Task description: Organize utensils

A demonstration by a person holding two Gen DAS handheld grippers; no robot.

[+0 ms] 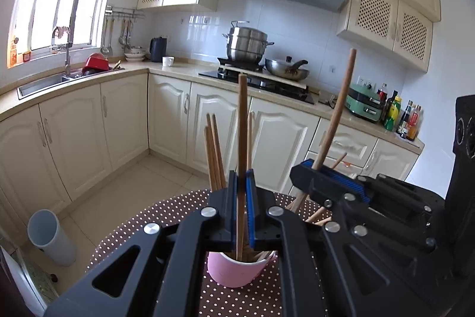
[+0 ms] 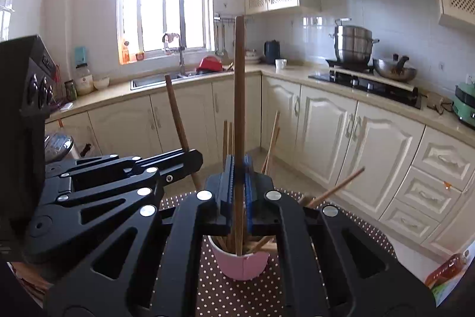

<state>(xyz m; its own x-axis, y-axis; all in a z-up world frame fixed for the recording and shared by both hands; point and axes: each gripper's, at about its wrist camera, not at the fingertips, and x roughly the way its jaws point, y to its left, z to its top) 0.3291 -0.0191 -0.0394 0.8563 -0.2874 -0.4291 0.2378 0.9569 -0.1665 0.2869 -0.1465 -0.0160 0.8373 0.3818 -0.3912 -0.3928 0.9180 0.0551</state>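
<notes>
Polka-dot table, pink cup upon it, bristling with chopsticks. Left gripper clamps one wooden stick upright over the cup; right gripper pinches another. Light, stiff, slick: take them mid-shaft.

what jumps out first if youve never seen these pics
Two black tools, each shut on a long wooden stick: the left tool and the right tool. Both sticks reach down into a pink cup of chopsticks on a polka-dot tablecloth.
</notes>
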